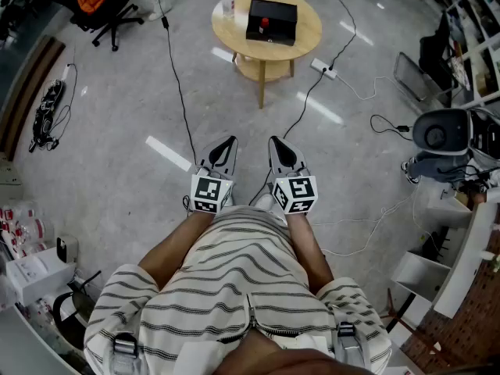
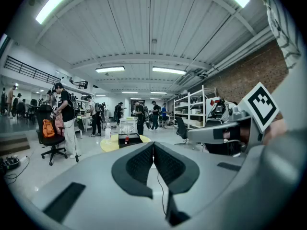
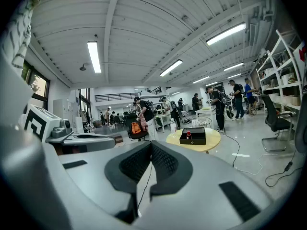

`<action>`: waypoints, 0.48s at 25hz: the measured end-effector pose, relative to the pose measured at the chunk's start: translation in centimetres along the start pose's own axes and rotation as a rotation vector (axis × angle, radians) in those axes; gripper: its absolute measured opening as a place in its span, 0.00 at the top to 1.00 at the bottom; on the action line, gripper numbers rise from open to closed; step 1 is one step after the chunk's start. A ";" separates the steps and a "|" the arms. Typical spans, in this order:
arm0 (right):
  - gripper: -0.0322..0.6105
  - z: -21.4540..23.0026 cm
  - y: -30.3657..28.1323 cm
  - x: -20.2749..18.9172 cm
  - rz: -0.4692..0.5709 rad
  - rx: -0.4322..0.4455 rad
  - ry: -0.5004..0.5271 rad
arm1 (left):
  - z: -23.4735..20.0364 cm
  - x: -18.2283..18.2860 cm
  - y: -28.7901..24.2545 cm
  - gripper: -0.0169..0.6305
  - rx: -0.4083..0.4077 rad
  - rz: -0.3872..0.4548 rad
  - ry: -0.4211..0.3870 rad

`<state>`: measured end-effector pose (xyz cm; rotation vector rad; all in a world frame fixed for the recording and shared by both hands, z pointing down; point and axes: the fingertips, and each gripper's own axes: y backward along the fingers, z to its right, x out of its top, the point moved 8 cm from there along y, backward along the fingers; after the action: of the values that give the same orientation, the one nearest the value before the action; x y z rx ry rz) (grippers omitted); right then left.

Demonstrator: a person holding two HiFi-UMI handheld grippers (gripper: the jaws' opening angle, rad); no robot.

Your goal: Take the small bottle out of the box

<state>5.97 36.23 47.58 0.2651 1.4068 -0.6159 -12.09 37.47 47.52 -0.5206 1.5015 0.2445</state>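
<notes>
Grey polished floor, seen from the head view, with one round wooden table (image 1: 266,30) ahead of me and well apart from both grippers. On the table I count one black box (image 1: 272,20), lying open at about the middle of the top, and one clear water bottle (image 1: 227,1) upright at the table's left edge. One small bottle (image 1: 264,23) with a red cap stands inside the box, toward its left side; the right gripper view shows it upright there too. One office chair (image 1: 101,6) carrying an orange bag stands far left, and one white power strip (image 1: 323,69) lies on the floor beside the table's right edge, with cables trailing from it. I hold two grippers, each with one marker cube. My left gripper (image 1: 229,142) and right gripper (image 1: 275,142) sit side by side just in front of my striped shirt, bare forearms drawn in, and both point forward at the table. In the left gripper view the ribbed pads (image 2: 144,164) meet at the tips with nothing between them. The right gripper view shows the same: pads (image 3: 134,163) pressed together, gripper empty.
</notes>
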 end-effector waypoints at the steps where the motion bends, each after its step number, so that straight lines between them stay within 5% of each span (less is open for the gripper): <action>1: 0.92 0.1 0.2 0.1 0.003 -0.002 0.001 | 0.2 0.0 -0.1 0.94 -0.002 0.002 -0.001; 12: 0.92 1.6 1.1 0.1 0.033 0.037 -0.038 | 1.9 -0.1 -1.0 0.94 -0.004 0.004 0.012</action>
<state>7.93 36.20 47.55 0.3039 1.3532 -0.6174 -9.98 37.52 47.79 -0.5227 1.5141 0.2478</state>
